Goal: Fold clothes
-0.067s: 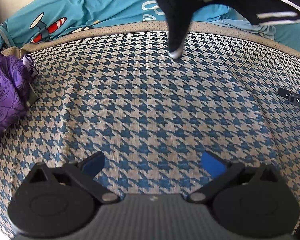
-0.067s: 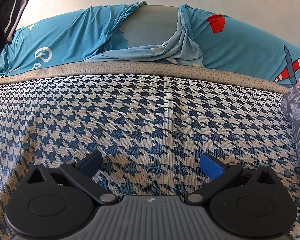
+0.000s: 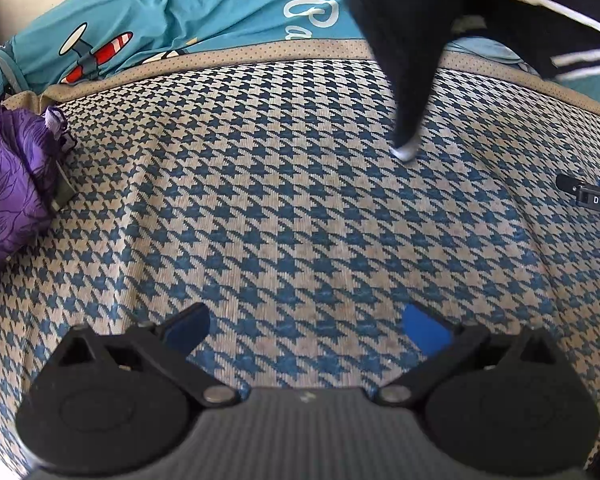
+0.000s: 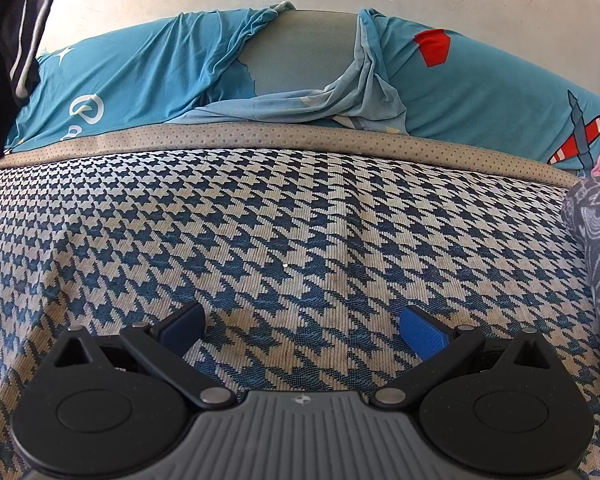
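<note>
Hanging over the houndstooth cover [image 3: 284,208], a black garment [image 3: 404,40] is dangling down from above. Both the left gripper [image 3: 306,330] and right gripper [image 4: 304,330] are gaping wide, holding nothing.

Left gripper [image 3: 306,330]: fingers spread wide, nothing between them, pitched steeply down. Right gripper [image 4: 302,330]: fingers equally wide, empty; its tip shows at the left view's right edge.
</note>
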A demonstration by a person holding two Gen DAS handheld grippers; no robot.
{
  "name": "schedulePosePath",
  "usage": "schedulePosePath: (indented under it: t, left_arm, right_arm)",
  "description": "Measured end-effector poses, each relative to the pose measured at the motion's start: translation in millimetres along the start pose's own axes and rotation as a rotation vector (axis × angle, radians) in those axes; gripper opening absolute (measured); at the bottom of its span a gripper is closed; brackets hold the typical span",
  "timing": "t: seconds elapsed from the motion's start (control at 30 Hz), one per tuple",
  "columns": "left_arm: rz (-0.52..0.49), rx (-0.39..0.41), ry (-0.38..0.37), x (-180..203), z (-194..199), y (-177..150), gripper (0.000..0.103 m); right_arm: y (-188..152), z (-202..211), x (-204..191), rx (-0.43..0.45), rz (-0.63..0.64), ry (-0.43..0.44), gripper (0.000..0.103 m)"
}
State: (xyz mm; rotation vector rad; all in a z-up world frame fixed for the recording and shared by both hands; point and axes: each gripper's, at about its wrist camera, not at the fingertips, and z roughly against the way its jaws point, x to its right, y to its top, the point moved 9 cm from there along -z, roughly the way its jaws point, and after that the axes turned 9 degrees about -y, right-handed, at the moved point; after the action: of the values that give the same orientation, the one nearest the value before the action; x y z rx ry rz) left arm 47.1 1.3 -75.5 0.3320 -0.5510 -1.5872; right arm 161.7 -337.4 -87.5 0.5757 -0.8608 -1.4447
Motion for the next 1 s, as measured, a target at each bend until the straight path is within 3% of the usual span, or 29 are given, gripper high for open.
schedulePosePath:
  t: [0.57,1.0]
  left_arm:
    - [-0.019,-0.015,0.017,7.1,4.9,-6.7,0.103]
    - [0.016,-0.049,-0.015,4.2,6.2,-8.4,0.103]
  right_arm:
    - [0.1,0.0,0.2,0.0,0.0,0.0,0.103]
    - [0.1,0.1,0.1,0.0,0.0,0.0,0.103]
